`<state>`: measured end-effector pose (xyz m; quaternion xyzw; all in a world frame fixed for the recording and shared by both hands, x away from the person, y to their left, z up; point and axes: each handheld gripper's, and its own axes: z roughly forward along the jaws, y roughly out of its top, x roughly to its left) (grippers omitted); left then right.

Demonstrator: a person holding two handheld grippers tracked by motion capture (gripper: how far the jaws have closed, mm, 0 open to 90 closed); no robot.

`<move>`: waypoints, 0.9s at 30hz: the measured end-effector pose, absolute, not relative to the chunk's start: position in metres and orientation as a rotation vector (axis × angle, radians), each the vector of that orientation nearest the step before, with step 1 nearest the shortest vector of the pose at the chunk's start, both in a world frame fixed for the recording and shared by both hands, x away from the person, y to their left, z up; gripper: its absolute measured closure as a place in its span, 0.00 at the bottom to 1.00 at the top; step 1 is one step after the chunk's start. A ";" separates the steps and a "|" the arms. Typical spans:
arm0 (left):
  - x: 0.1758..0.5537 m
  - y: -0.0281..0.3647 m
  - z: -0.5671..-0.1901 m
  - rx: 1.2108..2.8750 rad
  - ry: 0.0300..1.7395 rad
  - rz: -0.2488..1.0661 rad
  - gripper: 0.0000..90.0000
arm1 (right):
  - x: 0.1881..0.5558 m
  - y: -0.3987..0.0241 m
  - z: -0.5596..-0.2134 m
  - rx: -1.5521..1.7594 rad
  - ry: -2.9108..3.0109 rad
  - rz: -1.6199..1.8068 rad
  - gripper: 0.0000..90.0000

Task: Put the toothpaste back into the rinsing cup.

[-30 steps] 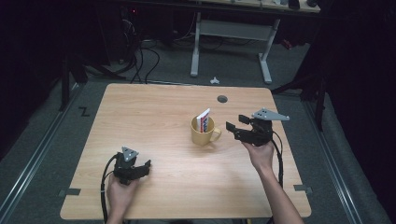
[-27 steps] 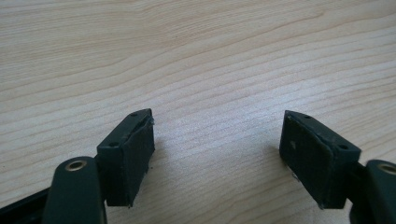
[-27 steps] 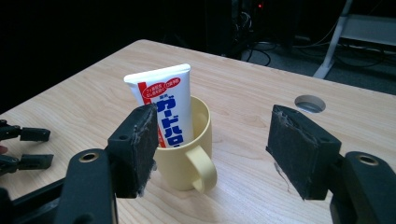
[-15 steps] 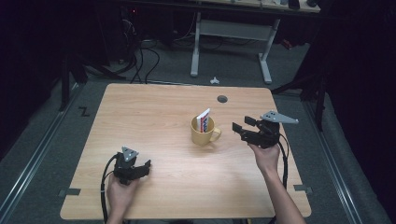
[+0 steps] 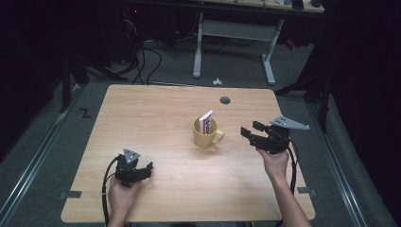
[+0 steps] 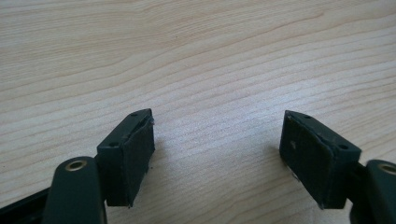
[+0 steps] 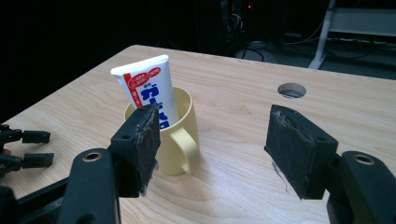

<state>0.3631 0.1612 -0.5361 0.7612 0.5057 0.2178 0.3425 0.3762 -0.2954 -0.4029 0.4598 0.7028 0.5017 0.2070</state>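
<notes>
Half the toothpaste tube (image 7: 148,95) hidden inside yellow mug (image 7: 180,140), both grippers' jaws apart, empty

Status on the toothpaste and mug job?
Done: toothpaste tube stands tilted in the yellow mug. In hand: nothing; the right gripper, jaws open and just narrowing, sits beside the mug's handle, and the left gripper is open over bare table. Left: nothing obvious.

table (image 5: 156,118) | round hole (image 5: 225,100) near far edge | desk frame (image 5: 234,29) behind
</notes>
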 end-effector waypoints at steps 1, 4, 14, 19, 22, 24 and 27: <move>0.363 0.161 -0.536 1.979 1.315 0.566 0.30 | 0.375 -0.297 -0.403 1.284 1.953 1.397 0.40; 0.363 0.161 -0.536 1.979 1.315 0.567 0.30 | 0.373 -0.301 -0.404 1.295 1.949 1.393 0.40; 0.363 0.161 -0.536 1.979 1.315 0.567 0.30 | 0.367 -0.309 -0.410 1.319 1.927 1.398 0.40; 0.363 0.161 -0.536 1.979 1.315 0.567 0.30 | 0.364 -0.313 -0.412 1.330 1.918 1.396 0.41; 0.363 0.161 -0.536 1.979 1.315 0.566 0.30 | 0.362 -0.316 -0.414 1.338 1.908 1.401 0.41; 0.363 0.161 -0.536 1.979 1.315 0.567 0.30 | 0.360 -0.317 -0.416 1.344 1.903 1.403 0.41; 0.363 0.161 -0.536 1.979 1.315 0.567 0.30 | 0.358 -0.320 -0.419 1.351 1.892 1.408 0.41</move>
